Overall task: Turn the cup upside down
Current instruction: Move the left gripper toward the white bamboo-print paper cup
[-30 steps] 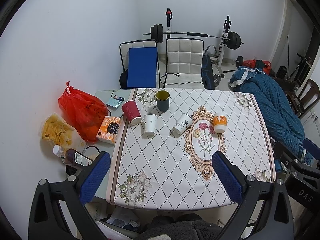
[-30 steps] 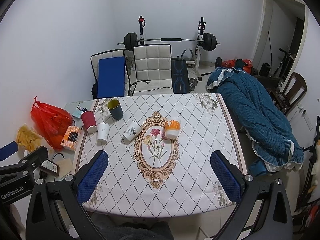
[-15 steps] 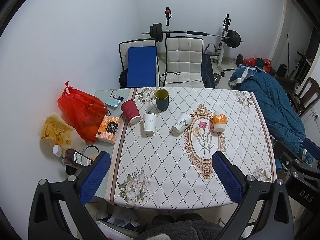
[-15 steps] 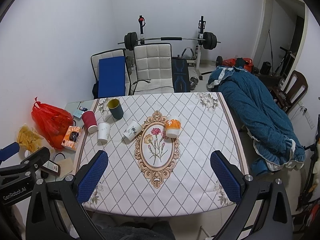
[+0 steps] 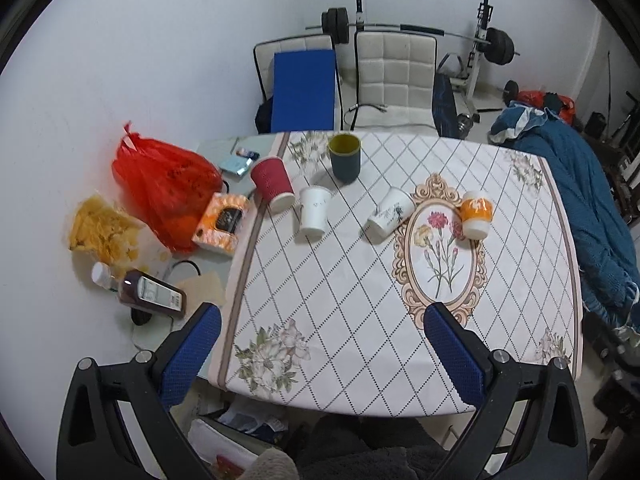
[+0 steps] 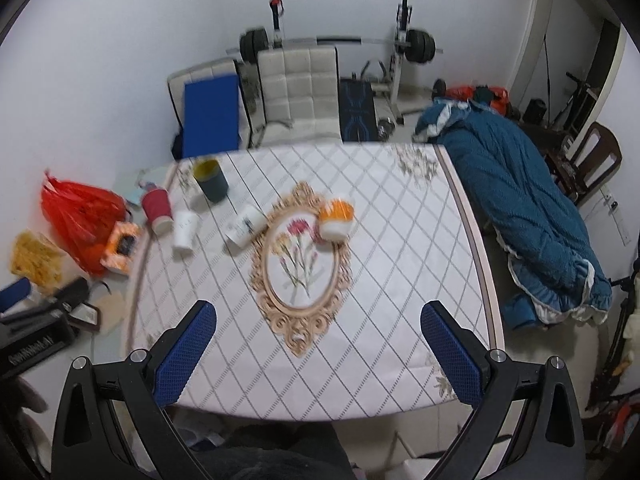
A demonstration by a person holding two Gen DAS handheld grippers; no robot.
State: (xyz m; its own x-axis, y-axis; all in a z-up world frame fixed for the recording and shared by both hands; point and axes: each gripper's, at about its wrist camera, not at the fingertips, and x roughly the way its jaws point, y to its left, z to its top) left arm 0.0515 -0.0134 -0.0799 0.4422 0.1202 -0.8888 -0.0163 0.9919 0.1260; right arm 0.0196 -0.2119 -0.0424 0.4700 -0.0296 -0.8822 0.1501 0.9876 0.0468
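— Where were your jaws, and what did they hold?

— Both of mine stood wide apart and held nothing. My left gripper (image 5: 320, 354) hung over the near edge of the table (image 5: 360, 320), and my right gripper (image 6: 318, 354) did the same a little further to the right, both well short of the cups.

— And the cups?

— Five of them sat in a loose row at the far half. The dark green cup (image 5: 345, 158) stood upright, mouth up, with a yellow inside; I couldn't tell if anything was in it. The red cup (image 5: 273, 184) and the plain white cup (image 5: 314, 212) beside it were mouth-down, close together. The white printed cup (image 5: 390, 212) was tilted toward its side (its mouth faced me and to the left). The orange-and-white cup (image 5: 475, 214) sat mouth-down at the rim of the oval flower motif.

— What about the surface and the room?

— A white diamond-patterned cloth covered the table. Left of it lay a red plastic bag (image 5: 160, 184), an orange box (image 5: 222, 224) and a dark bottle (image 5: 152, 292) on its side. Two white chairs (image 5: 394, 76) and a barbell rack (image 5: 476, 52) stood beyond, and a blue blanket (image 5: 580, 200) lay to the right.

— Room to move?

— The near half of the cloth was bare between me and the cups.
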